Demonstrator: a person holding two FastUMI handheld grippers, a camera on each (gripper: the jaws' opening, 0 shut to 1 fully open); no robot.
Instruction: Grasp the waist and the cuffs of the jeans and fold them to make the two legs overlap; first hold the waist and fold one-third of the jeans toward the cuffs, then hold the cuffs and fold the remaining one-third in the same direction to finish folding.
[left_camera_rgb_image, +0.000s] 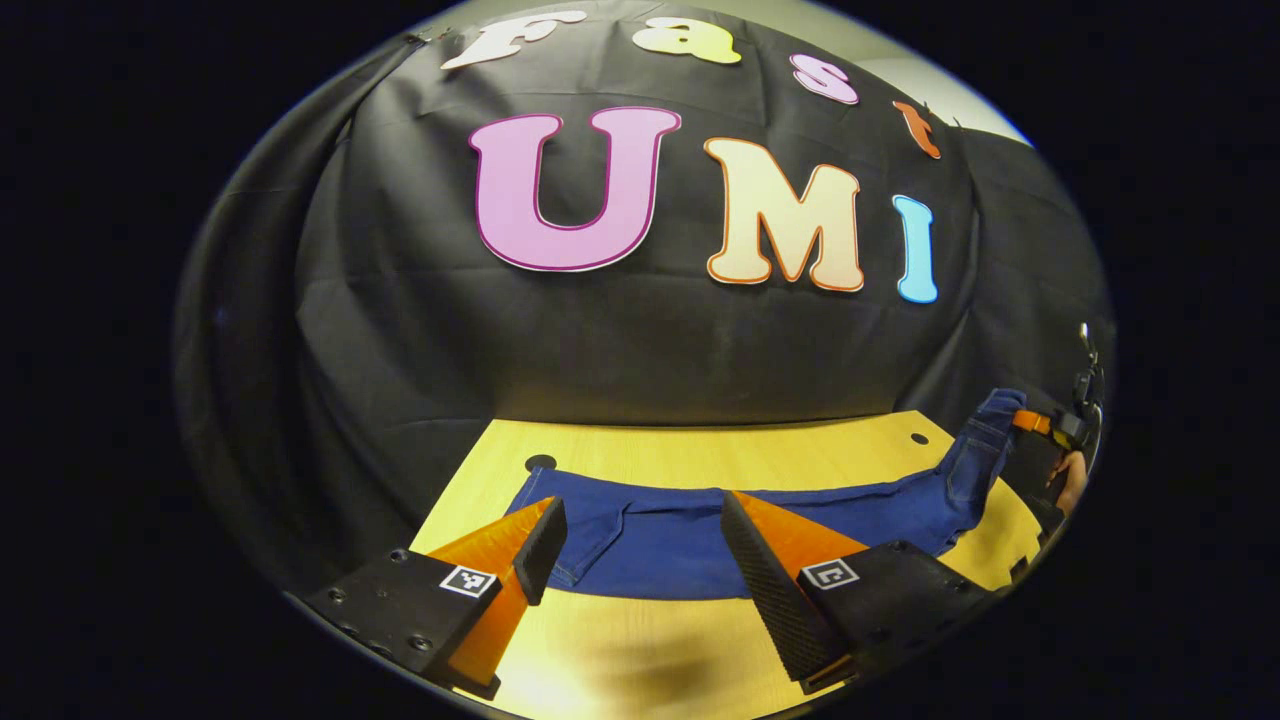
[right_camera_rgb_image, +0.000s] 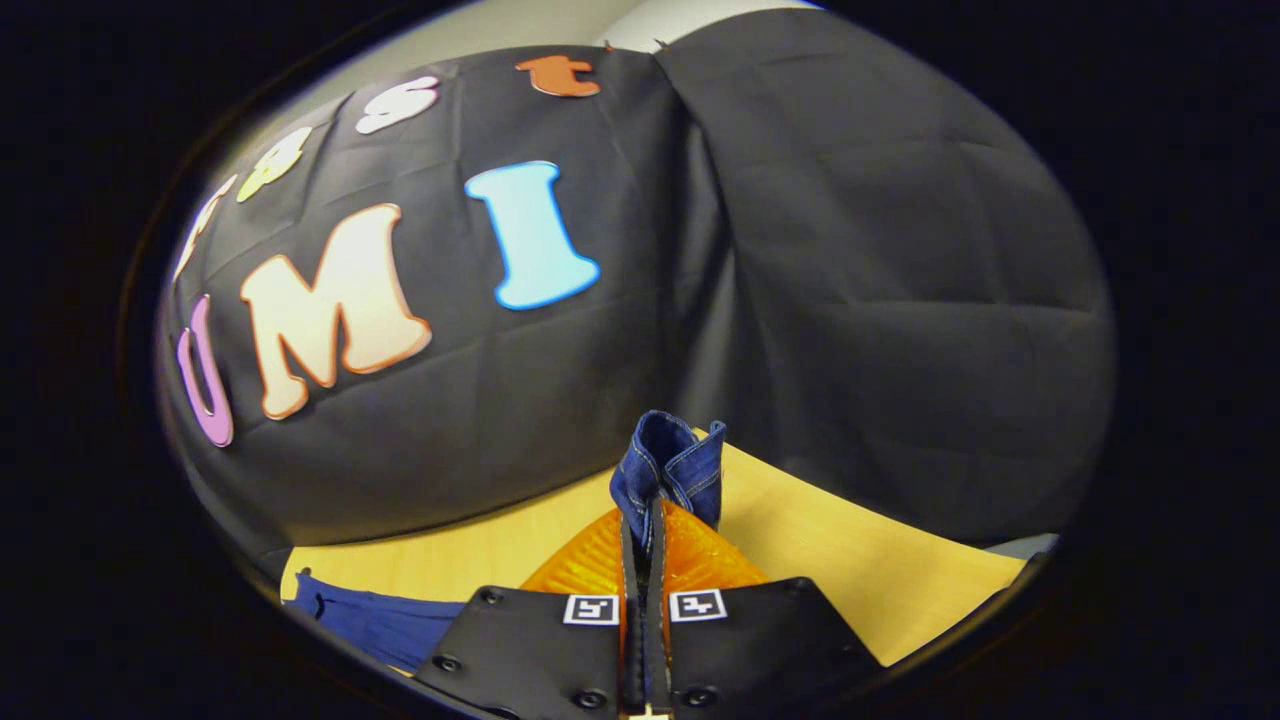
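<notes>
In the left gripper view, the left gripper (left_camera_rgb_image: 640, 545) hangs over the near edge of a yellow wooden table (left_camera_rgb_image: 700, 450) with its two fingers spread wide and nothing between them. Past the fingertips, the blue jeans (left_camera_rgb_image: 690, 530) lie flat across the tabletop, running from the left side toward the right. A small dark round hole (left_camera_rgb_image: 540, 463) in the tabletop sits just beyond the left end of the denim, and a second hole (left_camera_rgb_image: 919, 438) shows near the far right corner. At the right end the fabric rises off the table, drawn upward to where the right gripper (left_camera_rgb_image: 1040, 424) holds it; a hand (left_camera_rgb_image: 1072, 480) shows just below that gripper at the edge of the view.

In the right gripper view, the right gripper (right_camera_rgb_image: 645, 540) has its fingers pressed together on a bunched fold of the jeans (right_camera_rgb_image: 668, 470). The stitched hem of the cuff (right_camera_rgb_image: 690, 462) sticks up above the fingertips, lifted clear of the table (right_camera_rgb_image: 850, 560). More of the blue denim lies on the tabletop at the lower left of this view, well apart from the pinched end. The black cloth wall (right_camera_rgb_image: 850, 300) stands behind the table.
</notes>
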